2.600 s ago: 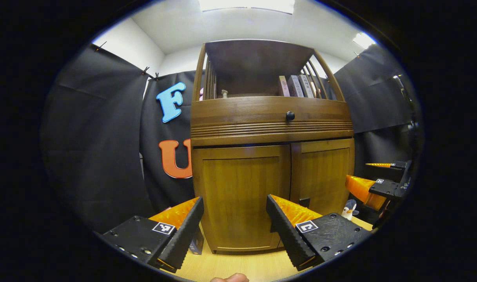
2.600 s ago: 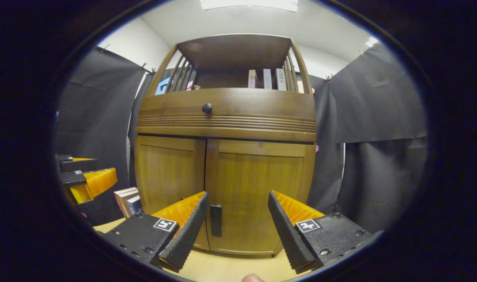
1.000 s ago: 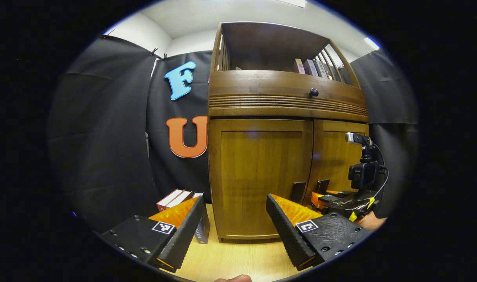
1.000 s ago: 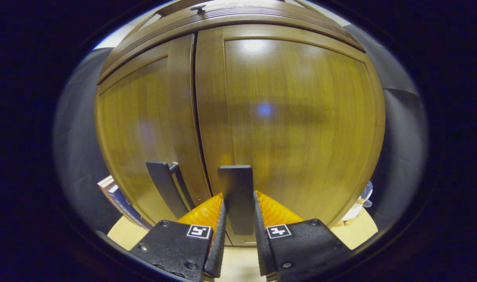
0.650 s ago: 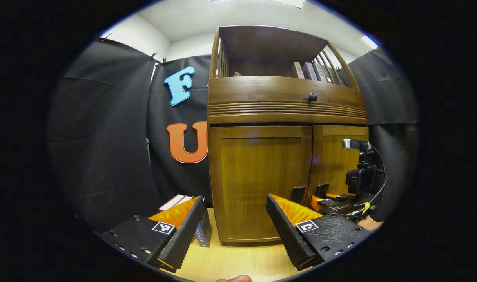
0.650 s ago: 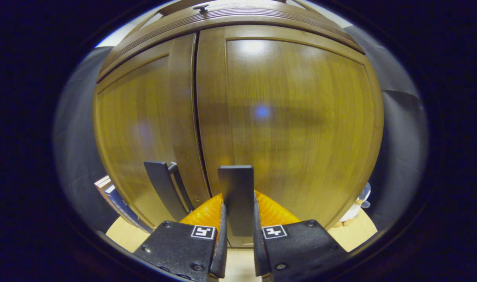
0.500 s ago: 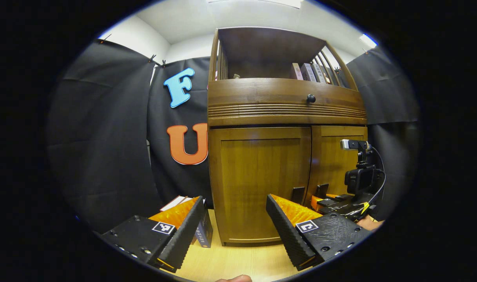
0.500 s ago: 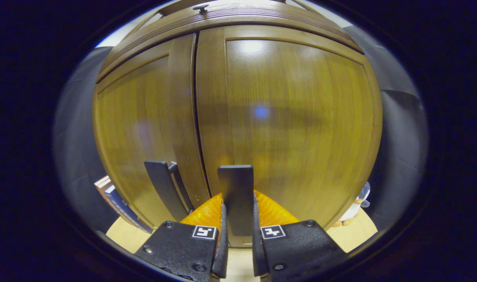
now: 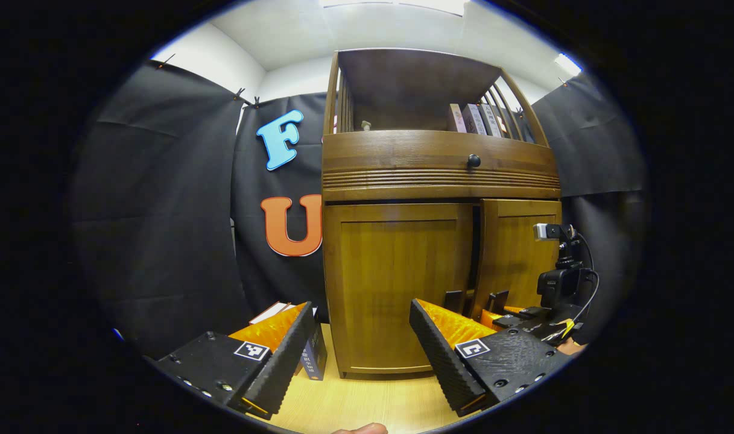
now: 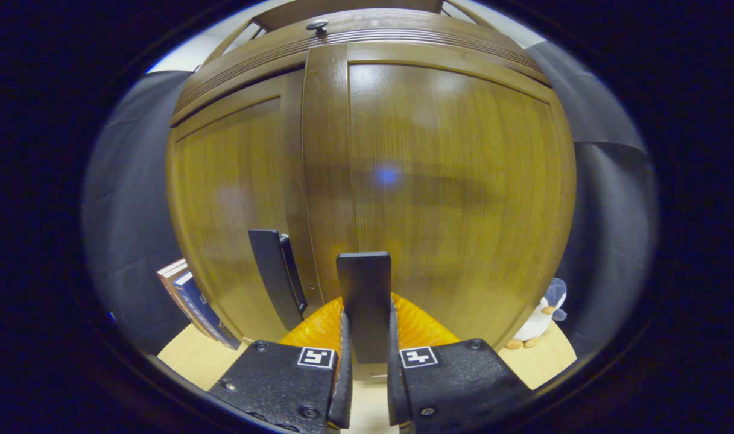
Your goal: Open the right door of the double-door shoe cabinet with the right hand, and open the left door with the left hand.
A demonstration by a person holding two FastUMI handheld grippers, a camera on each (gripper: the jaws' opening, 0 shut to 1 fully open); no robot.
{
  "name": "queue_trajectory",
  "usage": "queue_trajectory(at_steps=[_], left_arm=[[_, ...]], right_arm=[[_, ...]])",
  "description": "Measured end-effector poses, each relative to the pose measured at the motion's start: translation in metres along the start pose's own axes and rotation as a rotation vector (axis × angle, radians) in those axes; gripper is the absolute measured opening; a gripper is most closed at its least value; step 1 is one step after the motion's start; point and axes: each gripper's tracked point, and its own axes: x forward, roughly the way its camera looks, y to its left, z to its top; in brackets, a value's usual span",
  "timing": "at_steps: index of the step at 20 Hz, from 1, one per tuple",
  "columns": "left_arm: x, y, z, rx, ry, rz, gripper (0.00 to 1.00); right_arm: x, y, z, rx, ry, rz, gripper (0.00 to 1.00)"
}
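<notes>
Two doors front the shoe cabinet [image 9: 439, 175]: the left door [image 9: 400, 283] sits flush, the right door [image 10: 457, 181] stands slightly ajar, a dark gap showing between them. Each carries one black handle. The right gripper [image 10: 367, 337] has both fingers clamped on the right door's handle [image 10: 363, 301]; the left door's handle [image 10: 275, 274] stands just beside it. The left gripper [image 9: 360, 337] hovers before the left door, jaws wide apart. One toy penguin [image 10: 538, 322] stands by the cabinet's right side
</notes>
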Motion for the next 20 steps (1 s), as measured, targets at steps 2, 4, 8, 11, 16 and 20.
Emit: queue_trajectory(at_steps=[2,4,8,11,16,20], left_arm=[[-0.005,-0.009,0.001,0.003,-0.001,-0.012,0.96],[-0.01,-0.016,0.003,0.012,-0.007,-0.018,0.96],[-0.02,-0.035,0.004,0.018,-0.009,-0.033,0.96],[-0.027,-0.046,0.007,0.021,-0.015,-0.046,0.96],[-0.03,-0.064,0.006,0.02,-0.009,-0.077,0.96],[-0.03,-0.081,0.004,0.008,0.001,-0.116,0.96]], right_arm=[[-0.008,-0.001,-0.002,-0.004,-0.008,0.007,0.27],[-0.021,-0.005,-0.006,-0.029,-0.019,0.013,0.27],[-0.041,-0.01,-0.011,-0.023,-0.017,0.044,0.27],[-0.057,-0.019,-0.014,-0.025,-0.044,0.061,0.27],[-0.084,-0.032,-0.023,-0.025,-0.046,0.089,0.27],[-0.103,-0.043,-0.028,-0.026,-0.05,0.078,0.26]])
